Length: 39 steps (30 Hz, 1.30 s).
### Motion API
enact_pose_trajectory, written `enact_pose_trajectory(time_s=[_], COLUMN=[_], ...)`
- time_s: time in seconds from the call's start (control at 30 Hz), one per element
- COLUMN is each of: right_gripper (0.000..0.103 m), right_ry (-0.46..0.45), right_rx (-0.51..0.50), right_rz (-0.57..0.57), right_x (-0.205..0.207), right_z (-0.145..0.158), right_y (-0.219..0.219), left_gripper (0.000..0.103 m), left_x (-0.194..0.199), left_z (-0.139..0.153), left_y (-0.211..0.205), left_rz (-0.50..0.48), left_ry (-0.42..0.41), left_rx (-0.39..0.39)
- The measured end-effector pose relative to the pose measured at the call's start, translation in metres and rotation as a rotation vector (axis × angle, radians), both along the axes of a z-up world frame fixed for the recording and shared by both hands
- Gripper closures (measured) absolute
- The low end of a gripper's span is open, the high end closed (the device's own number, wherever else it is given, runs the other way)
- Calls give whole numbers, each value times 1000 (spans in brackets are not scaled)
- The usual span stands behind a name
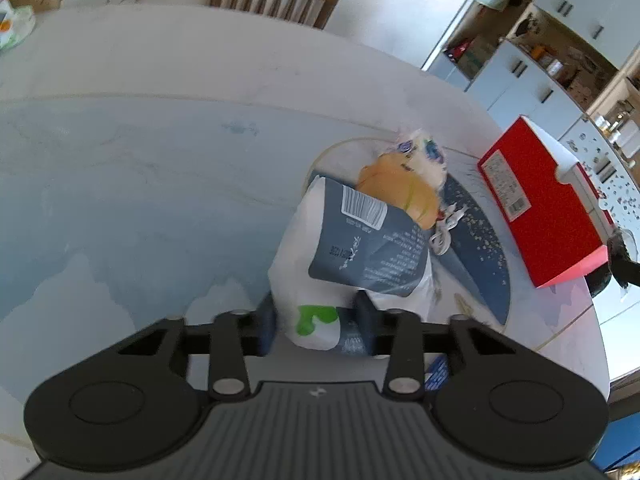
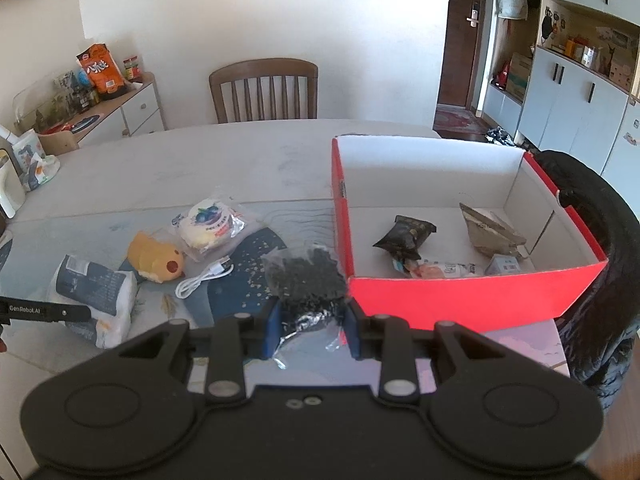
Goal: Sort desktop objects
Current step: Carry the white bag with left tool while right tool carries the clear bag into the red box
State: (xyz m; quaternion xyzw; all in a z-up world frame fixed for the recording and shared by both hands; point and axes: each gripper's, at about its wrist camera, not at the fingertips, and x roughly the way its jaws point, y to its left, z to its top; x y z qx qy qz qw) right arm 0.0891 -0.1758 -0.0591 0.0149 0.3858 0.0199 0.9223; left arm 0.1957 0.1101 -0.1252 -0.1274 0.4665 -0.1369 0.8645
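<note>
left gripper [image 1: 316,330]: we have the fingers clamped on the near end of the tissue pack [image 1: 352,248]; pads press into its soft wrap on both sides.
right gripper [image 2: 312,330]: fingers clamped on the bottom edge of the black bag [image 2: 306,276], a clear crinkly pouch of dark bits, held up just beside the box [image 2: 472,300] front wall.
tissue pack: on the table [image 1: 140,152] at the left end of the clutter, leaning against the yellow plush [image 1: 400,190]; well apart from the box.
box: red outside, white inside, open top, on the right of the table; already holds a few wrapped snacks.
left to sort: yellow plush, round pastry pack [image 2: 210,226], white cable [image 2: 204,278], all loose on the mat between tissue pack and box.
tissue pack handling: we judge it light, soft, squashy; film slick. Grip across the narrow end as now, deep enough to bite the wad, not just the film, or it may slide out.
black bag handling: we judge it light and floppy, contents shift; edge grip lets it swing, so we'd clear the box wall with margin.
risk: plush may topple when the tissue pack lifts away.
</note>
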Motion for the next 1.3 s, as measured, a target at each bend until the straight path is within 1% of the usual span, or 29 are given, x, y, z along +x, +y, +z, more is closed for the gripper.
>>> enact_pose_trajectory(time_s=[0.03,0.1,0.2,0.4,0.5,0.6,0.83,1.07,1.3], right_gripper=[71,71,71,71,71,71,71,71,71], right_ry=[0,0,-1,-9,-9,-11,-23,-31,-35], right_rx=[1,1,2,4,5,4,-1,-7,-1], right_rz=[-1,-5,-10,-5,-3,3,20,31,33], right_x=[0,1,3,7,9,13,17,21,24], right_z=[0,0,1,4,5,7,11,14,15], right_y=[-2,-5,-9,-19,-23,-32,-58,-92,-130], left_gripper=[76,83,87,89,89,89,89,89,89], left_x=[0,0,0,-2,-1,0,10,20,27], left_z=[3,9,20,48,62,75,100,118,128], left_y=[-1,-3,-7,-14,-25,-40,-95,-161,-225], left_rz=[-1,0,-3,-12,-26,-49,-119,-187,-251], left_ry=[-15,-37,-67,-112,-130,-149,-185,-217,-232], left_rx=[1,-7,-25,-91,-133,-158,-193,-188,-169])
